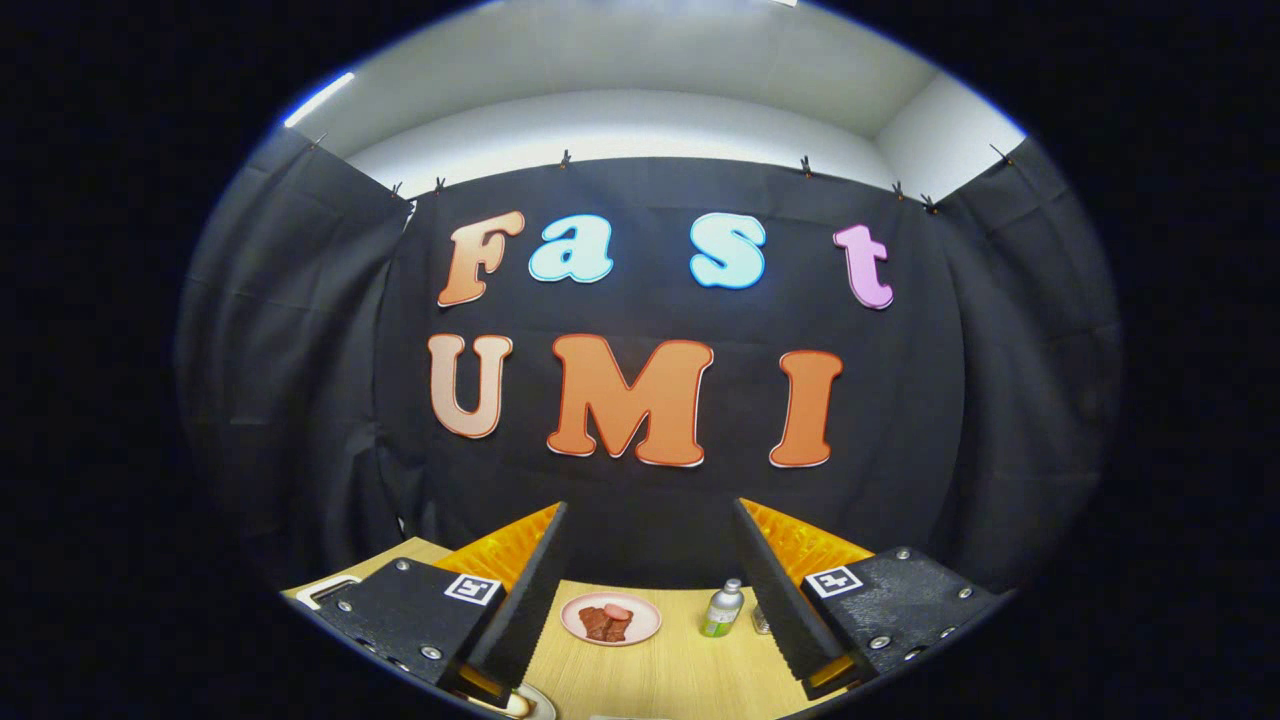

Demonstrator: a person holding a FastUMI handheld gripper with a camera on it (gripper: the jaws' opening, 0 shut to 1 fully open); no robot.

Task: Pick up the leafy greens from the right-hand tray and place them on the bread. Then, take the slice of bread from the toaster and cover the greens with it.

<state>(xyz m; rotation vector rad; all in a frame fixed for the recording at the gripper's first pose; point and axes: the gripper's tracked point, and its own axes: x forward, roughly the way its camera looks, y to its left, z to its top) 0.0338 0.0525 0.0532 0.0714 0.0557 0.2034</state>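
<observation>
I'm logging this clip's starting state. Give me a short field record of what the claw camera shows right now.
claw: open, fingers wide apart, nothing between them
table: light wood
pink plate: beyond the fingers, holding reddish meat slices
small bottle: green label, silver cap, standing upright beside the right finger
white tray handle: past the left finger
greens, toaster: not identifiable here

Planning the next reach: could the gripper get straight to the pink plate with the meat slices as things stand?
Probably yes. The gripper is open, fingers wide apart, and the pink plate lies on the wooden table between and just beyond them with nothing in front. The small bottle stands off to the side, apart from the plate.
</observation>
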